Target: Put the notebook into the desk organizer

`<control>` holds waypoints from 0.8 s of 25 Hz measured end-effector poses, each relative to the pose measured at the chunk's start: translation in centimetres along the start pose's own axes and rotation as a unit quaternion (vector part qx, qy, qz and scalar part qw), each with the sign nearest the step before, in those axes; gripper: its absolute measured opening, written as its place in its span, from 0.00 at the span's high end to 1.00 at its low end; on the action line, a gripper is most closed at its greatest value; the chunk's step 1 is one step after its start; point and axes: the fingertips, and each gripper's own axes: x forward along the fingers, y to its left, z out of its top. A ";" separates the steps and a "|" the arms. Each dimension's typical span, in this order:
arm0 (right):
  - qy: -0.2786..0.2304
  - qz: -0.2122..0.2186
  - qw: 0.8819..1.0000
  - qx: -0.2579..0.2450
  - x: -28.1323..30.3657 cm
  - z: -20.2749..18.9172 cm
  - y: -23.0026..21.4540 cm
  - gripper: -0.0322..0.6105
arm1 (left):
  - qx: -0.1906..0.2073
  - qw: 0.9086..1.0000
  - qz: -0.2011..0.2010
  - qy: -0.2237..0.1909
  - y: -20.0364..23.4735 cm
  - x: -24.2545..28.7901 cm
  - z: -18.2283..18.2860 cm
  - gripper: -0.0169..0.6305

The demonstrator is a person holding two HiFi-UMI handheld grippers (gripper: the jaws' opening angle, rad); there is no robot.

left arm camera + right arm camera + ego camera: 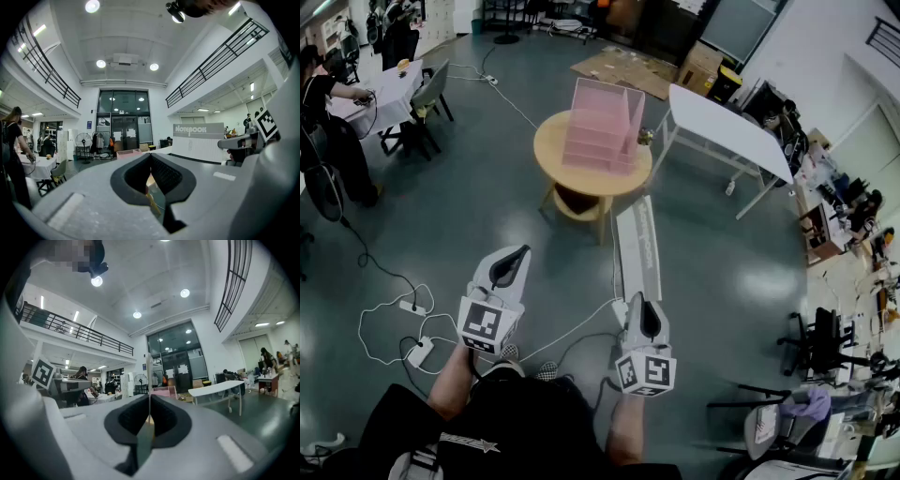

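A pink desk organizer (602, 127) stands on a round wooden table (553, 155) some way ahead of me. My right gripper (639, 302) is shut on the near end of a long grey-white notebook (636, 246), which points forward toward the table. In the right gripper view the notebook (149, 373) shows edge-on between the pads, with the organizer (165, 391) small behind it. To the left, my left gripper (520, 251) is shut on nothing. Its own view shows the notebook (201, 140) at the right and the organizer (125, 153) far off.
A white table (731, 127) stands right of the round one. White cables and a power strip (417, 352) lie on the floor at the left. A person (328, 122) is by a table at the far left. Chairs (816, 342) and clutter line the right side.
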 end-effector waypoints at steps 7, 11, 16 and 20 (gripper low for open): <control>0.000 0.008 1.000 0.003 -0.3 -0.1 -0.6 0.93 | 0.000 1.000 0.006 0.000 -1.1 -0.2 -0.2 0.96; -0.001 0.013 1.000 0.004 -0.1 0.0 -0.8 0.93 | 0.000 1.000 0.013 0.001 -1.1 -0.2 -0.3 0.96; -0.007 0.021 1.000 0.012 0.9 0.4 -1.0 0.93 | -0.001 1.000 0.021 0.004 -0.6 0.3 -0.4 0.96; -0.008 0.024 1.000 0.015 2.6 0.5 -1.1 0.93 | -0.001 1.000 0.024 0.006 0.4 1.4 -0.6 0.96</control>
